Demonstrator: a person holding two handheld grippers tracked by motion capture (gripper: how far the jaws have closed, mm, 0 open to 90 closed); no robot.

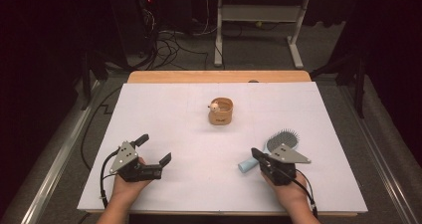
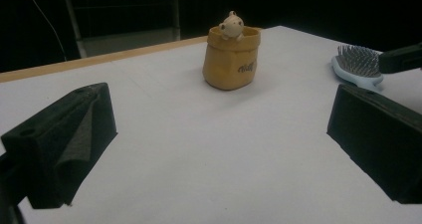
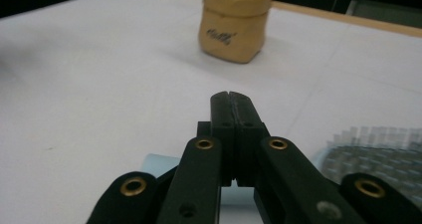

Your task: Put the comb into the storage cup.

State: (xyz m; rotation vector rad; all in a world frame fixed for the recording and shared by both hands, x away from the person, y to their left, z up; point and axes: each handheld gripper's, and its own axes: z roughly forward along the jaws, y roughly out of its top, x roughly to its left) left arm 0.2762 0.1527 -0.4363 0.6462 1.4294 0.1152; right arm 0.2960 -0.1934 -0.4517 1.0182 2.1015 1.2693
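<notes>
At lower left of the high view, the left gripper (image 1: 155, 148) rests with jaws spread wide, holding nothing. A tan pouch (image 1: 221, 111) stands at centre. At lower right, the right gripper (image 1: 256, 154) has its jaws pressed together, empty, over the handle of the hairbrush (image 1: 278, 144).

Lab: cable tangle (image 1: 166, 42), bare desk frame (image 1: 259, 15)

In the right gripper view the hairbrush (image 3: 378, 149) is blurred, cut off by the right edge, and its pale blue handle lies mostly hidden beneath the right gripper (image 3: 232, 97). The pouch (image 3: 237, 22) there loses its top at the upper edge. In the left gripper view the lettering on the pouch is too small to read.
</notes>
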